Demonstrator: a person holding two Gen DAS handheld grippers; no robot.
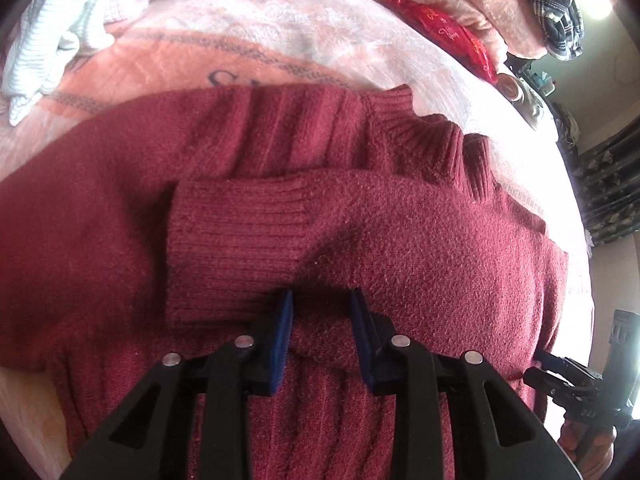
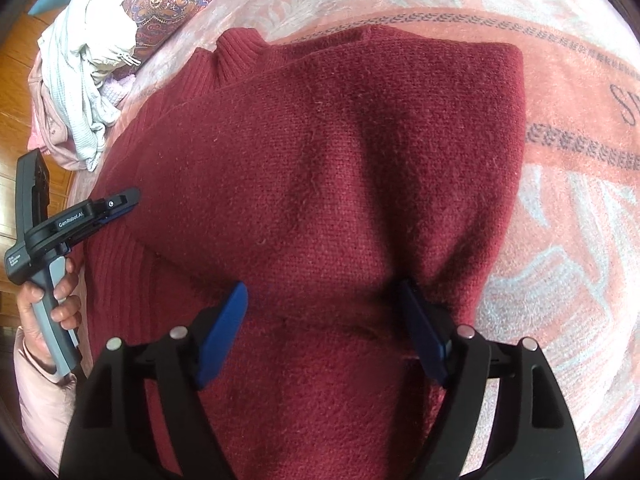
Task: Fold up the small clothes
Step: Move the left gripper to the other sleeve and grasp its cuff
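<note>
While the maroon sweater (image 1: 248, 216) lay spread on the pink blanket (image 1: 280, 52), with one sleeve (image 1: 280, 220) folded across its chest and the ribbed collar (image 1: 448, 148) toward the far side, both tools hung steeply over it. The left gripper (image 1: 322, 336) had its jaws partly apart, a ridge of knit bunched between the blue pads (image 1: 282, 336); whether those pads pressed the wool or merely flanked it could not be told. The right gripper (image 2: 324, 332) stood released, jaws wide, straddling the folded panel without pinching it.

Several things could have gone wrong from there. If the left jaws closed on that ridge alone, only the top layer might have lifted, and the sleeve beneath would likely have slid out of its fold. The wide right jaws sat near the sweater's edge (image 2: 472, 292); closing there could have caught the fuzzy blanket along with the knit and dragged the bedding. Thick, springy wool of that kind probably resists a crease, so a fold released too soon could have sprung open. Uneven pulling by the two hands would likely have skewed the fold. The pile of pale clothes (image 2: 80, 80) lay well apart
</note>
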